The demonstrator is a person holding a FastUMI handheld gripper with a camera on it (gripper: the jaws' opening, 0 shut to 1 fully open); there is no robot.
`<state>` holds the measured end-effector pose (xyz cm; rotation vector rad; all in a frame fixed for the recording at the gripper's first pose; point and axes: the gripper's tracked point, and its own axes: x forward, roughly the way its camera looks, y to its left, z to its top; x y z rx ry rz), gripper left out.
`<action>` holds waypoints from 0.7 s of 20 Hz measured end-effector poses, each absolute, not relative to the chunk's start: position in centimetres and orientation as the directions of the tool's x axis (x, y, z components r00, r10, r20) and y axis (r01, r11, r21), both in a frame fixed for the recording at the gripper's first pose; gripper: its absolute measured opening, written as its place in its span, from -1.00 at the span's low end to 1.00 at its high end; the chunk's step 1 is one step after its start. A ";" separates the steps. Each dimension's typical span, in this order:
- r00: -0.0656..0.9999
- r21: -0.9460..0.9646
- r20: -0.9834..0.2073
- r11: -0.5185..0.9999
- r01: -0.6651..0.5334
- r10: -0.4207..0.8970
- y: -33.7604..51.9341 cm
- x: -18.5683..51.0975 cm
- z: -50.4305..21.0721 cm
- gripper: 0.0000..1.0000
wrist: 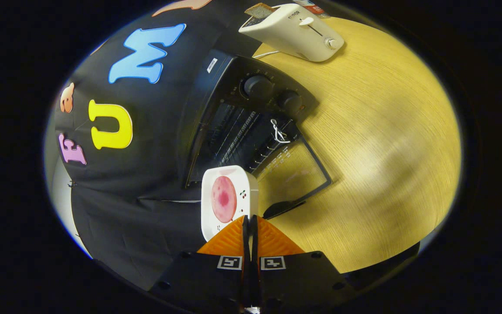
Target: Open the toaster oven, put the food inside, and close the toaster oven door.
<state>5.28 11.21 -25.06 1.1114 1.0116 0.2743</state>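
I am holding the claw (250,224) with its two fingers pressed close together, gripping the near edge of a white square plate (229,201) that is carrying a round pink slice of meat (223,199). The plate is sitting upright in my view, just ahead of the fingertips. Beyond it, the black toaster oven (251,117) is standing open on the yellow wooden table (377,152), its glass door (294,172) lying folded down and its wire rack showing inside. Further off, a white pop-up toaster (294,32) is resting on the table with a brown bread slice (260,10) sticking out of its slot.
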 end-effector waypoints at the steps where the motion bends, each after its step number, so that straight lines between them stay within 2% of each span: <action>1: 0.566 0.843 -0.533 0.456 0.287 0.629 11.6 6.0 -25.5 -0.97; 11: 0.677 0.859 -0.512 0.324 0.396 0.529 14.6 12.7 -28.9 -0.97; 14: 0.730 0.872 -0.489 0.304 0.385 0.477 14.6 14.9 -28.9 -0.97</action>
